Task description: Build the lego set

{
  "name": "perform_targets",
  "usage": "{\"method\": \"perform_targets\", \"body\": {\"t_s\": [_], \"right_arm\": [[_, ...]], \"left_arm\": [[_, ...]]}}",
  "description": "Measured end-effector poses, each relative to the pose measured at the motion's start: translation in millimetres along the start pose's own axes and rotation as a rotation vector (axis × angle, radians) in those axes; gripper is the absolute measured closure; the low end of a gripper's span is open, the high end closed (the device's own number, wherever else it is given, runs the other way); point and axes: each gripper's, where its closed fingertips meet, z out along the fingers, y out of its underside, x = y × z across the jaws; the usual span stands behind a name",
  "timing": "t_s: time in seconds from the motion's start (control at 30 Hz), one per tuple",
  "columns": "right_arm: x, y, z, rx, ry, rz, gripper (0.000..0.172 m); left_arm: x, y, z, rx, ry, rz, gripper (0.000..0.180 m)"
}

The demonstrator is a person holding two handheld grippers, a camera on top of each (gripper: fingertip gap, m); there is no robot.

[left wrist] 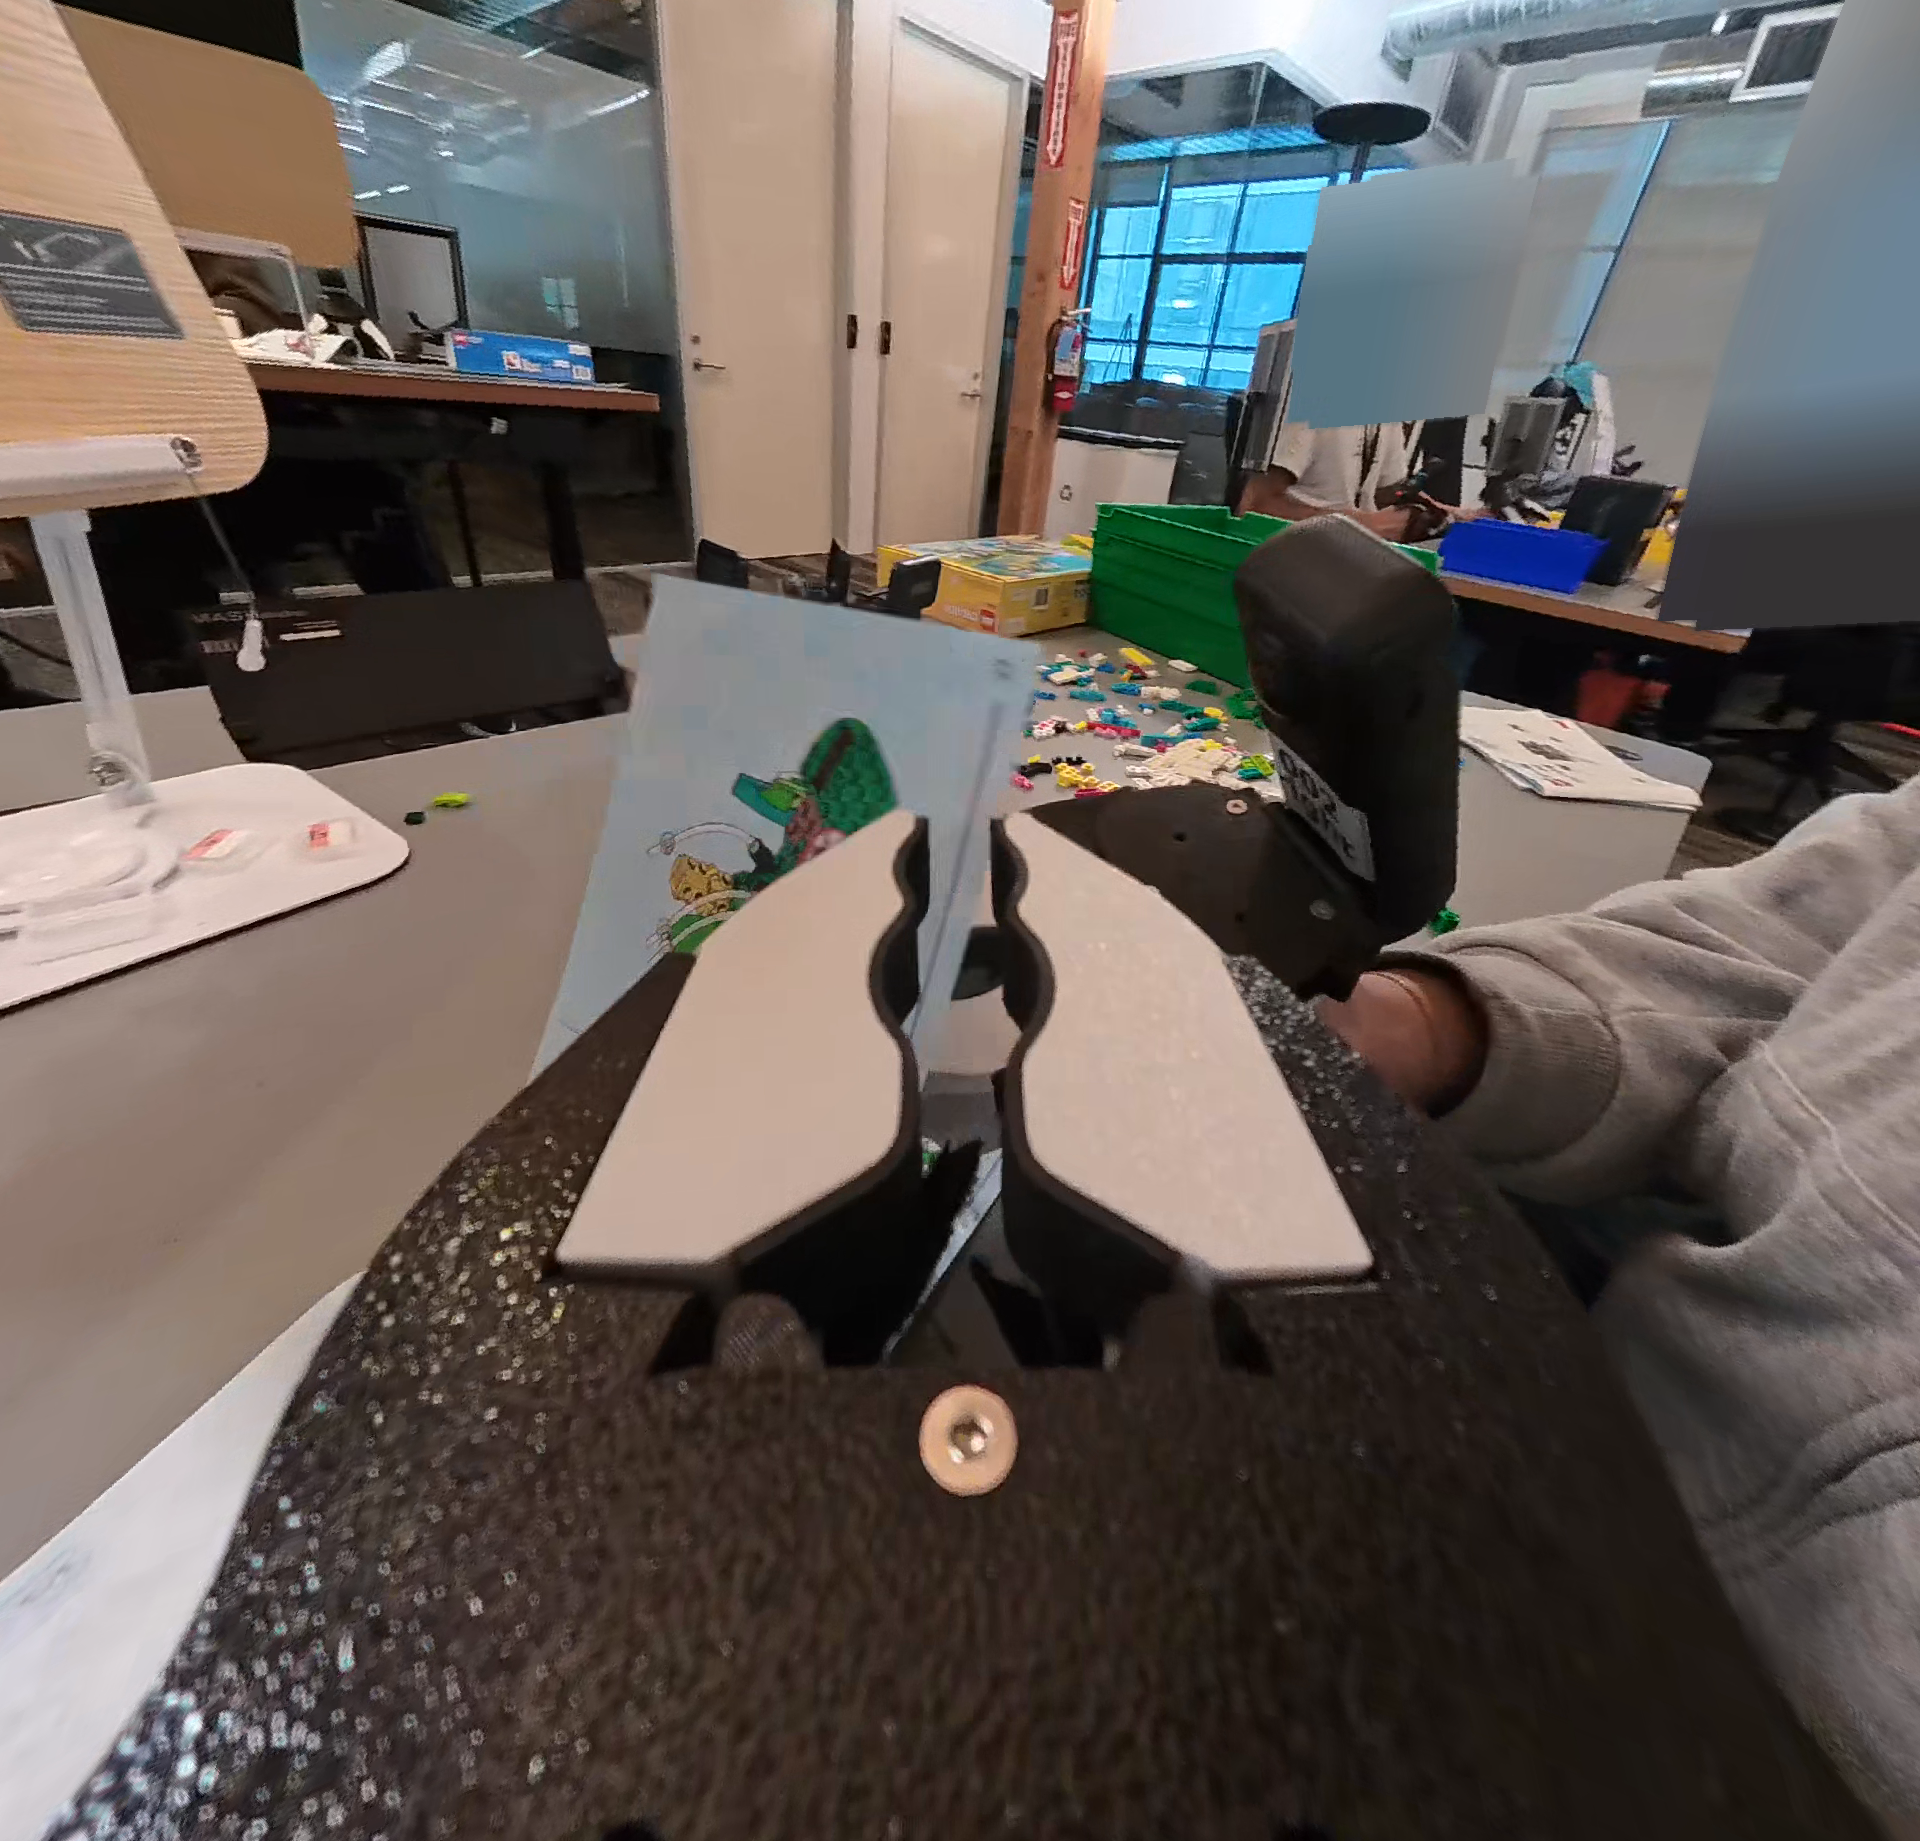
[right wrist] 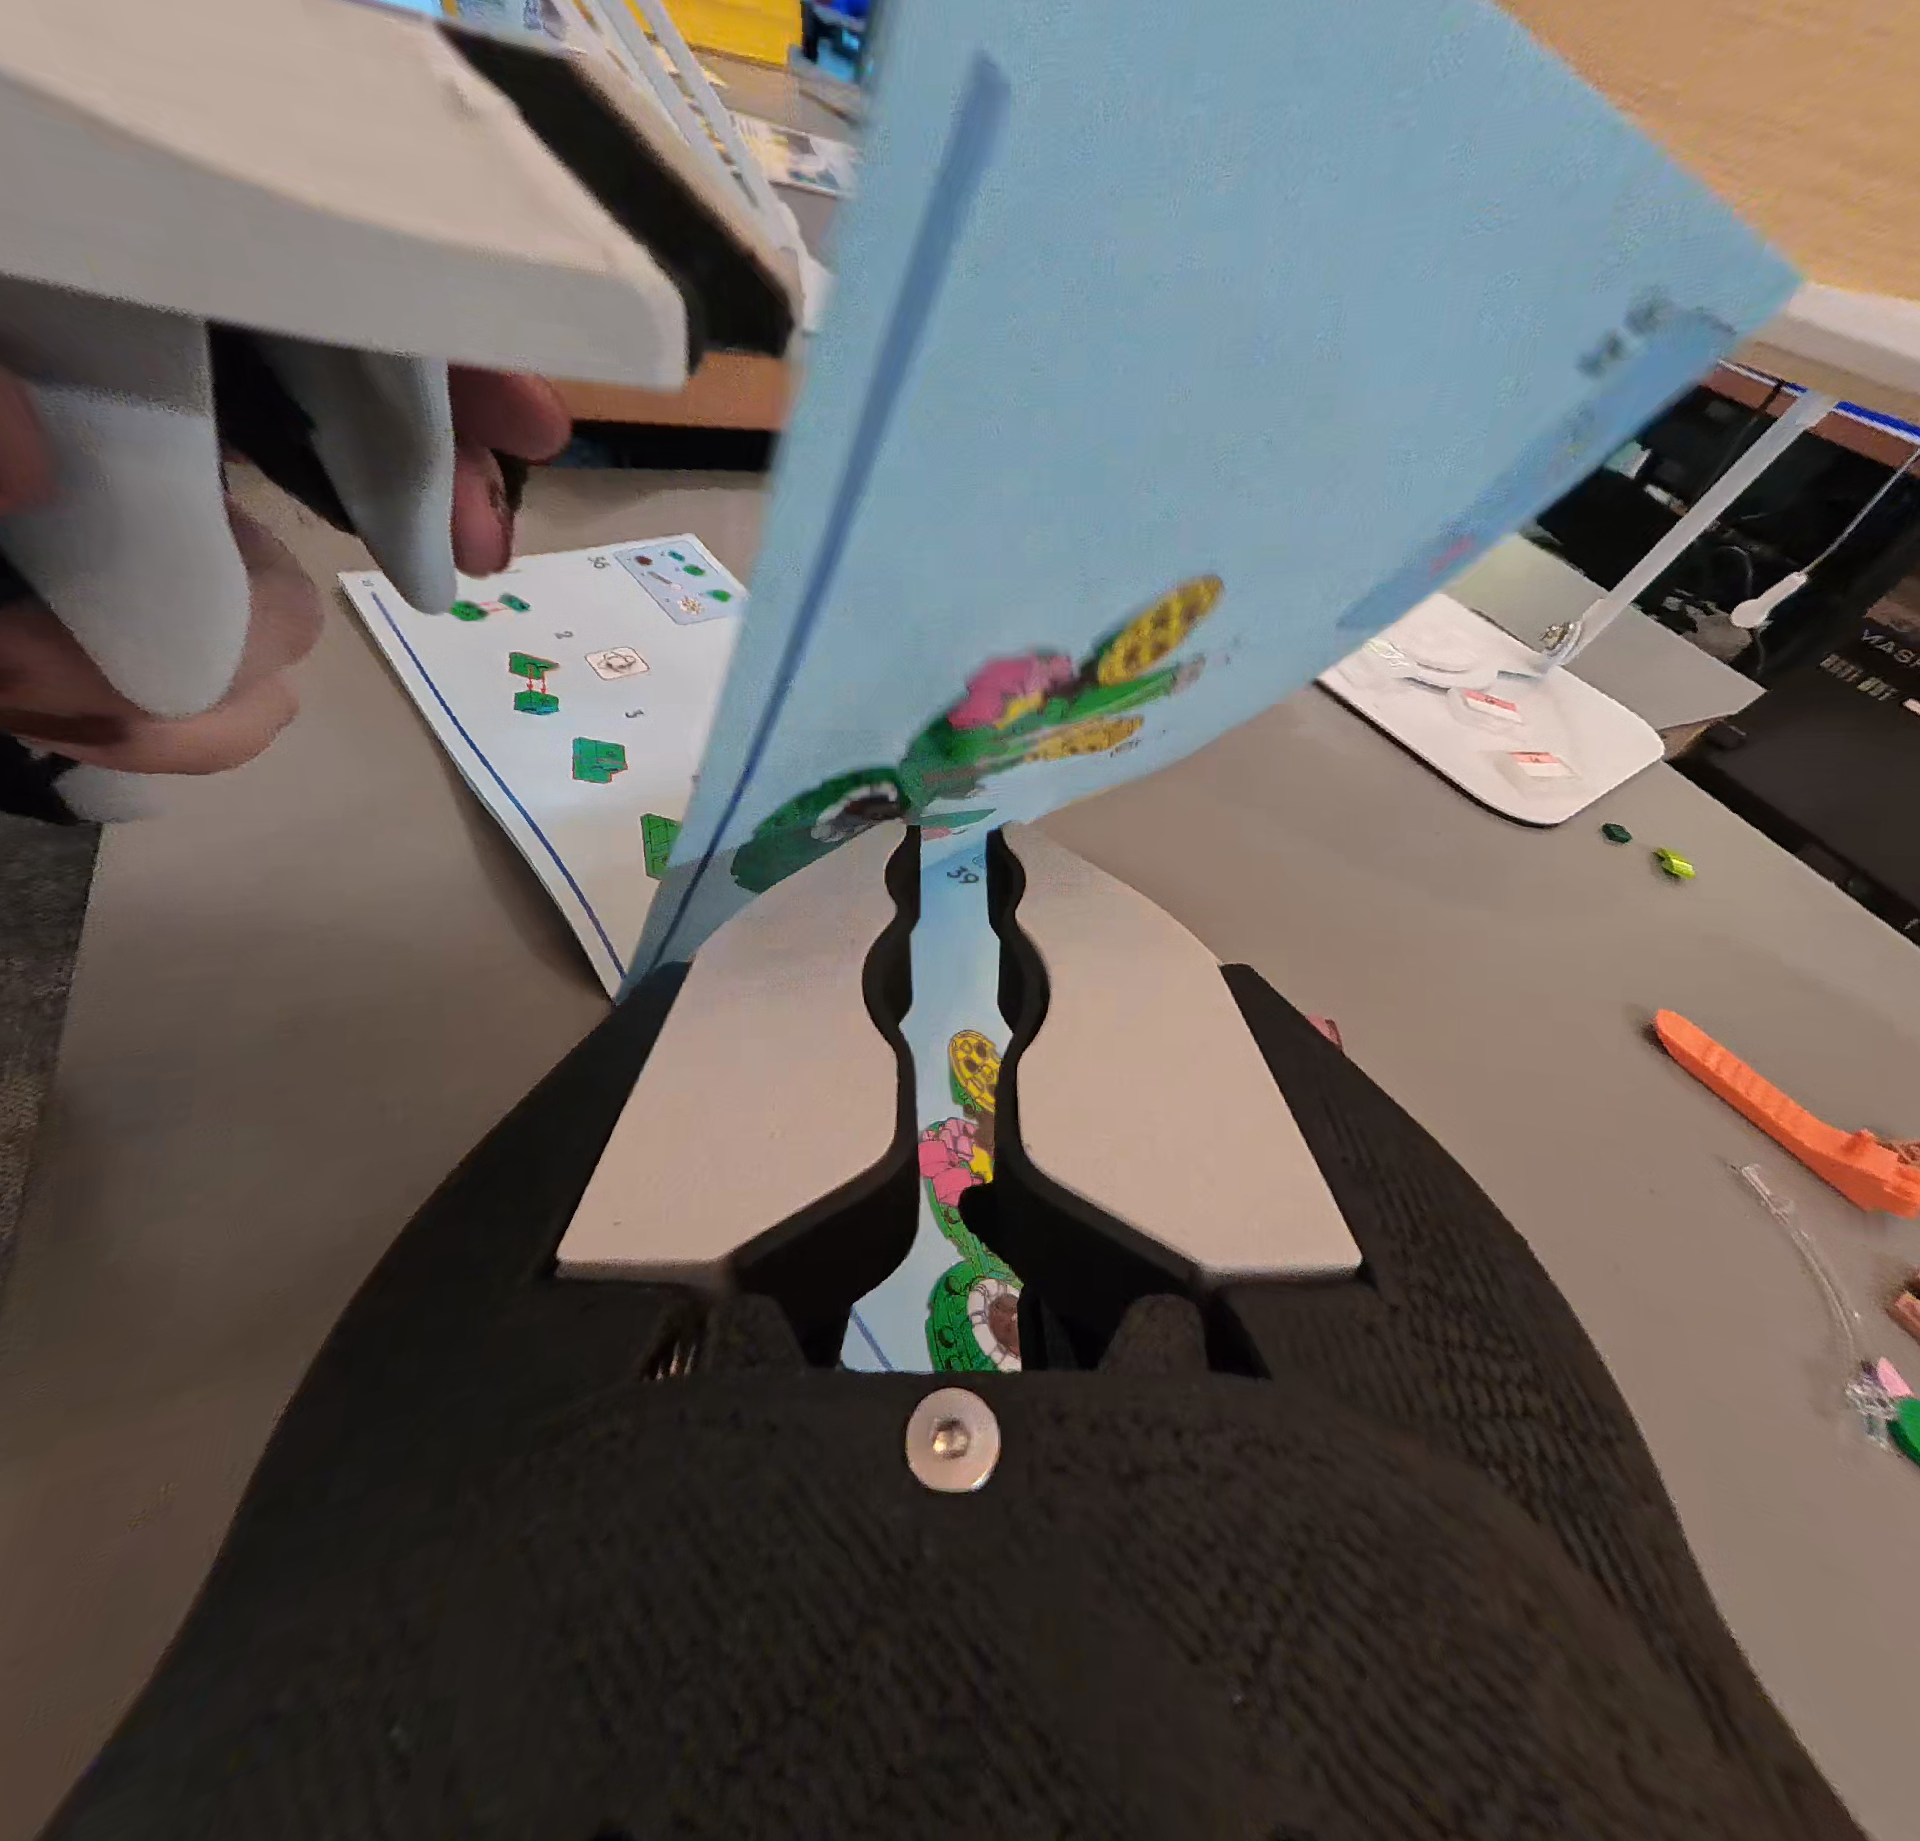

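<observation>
Office workspace, grey table [left wrist: 312, 1012]. Left gripper [left wrist: 954, 835] at frame centre: jaws slightly apart, blue page [left wrist: 790, 731] standing edge-on in gap; pad contact cannot be confirmed. Right gripper [right wrist: 951, 846]: narrow gap, page [right wrist: 1195, 389] raised above tips, booklet [right wrist: 540, 711] flat on table beneath (probably mid page-turn). Brick pile [left wrist: 1143, 721] upper right; orange tool [right wrist: 1787, 1116] right edge; lamp base [left wrist: 208, 846] left.
</observation>
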Motion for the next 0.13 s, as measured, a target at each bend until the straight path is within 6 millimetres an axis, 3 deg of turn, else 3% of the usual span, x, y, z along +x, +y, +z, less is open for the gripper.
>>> {"method": "perform_targets", "body": {"t_s": [0.03,0.13], "right_arm": [[0.7,-0.2,-0.4,0.002,0.001,0.000,0.162],[2.7,0.5,-1.0,0.004,0.006,0.006,0.163]], "left_arm": [[0.3,0.5,1.3,-0.003,0.002,0.004,0.169],[0.5,1.1,4.3,-0.014,-0.001,0.029,0.168]]}}
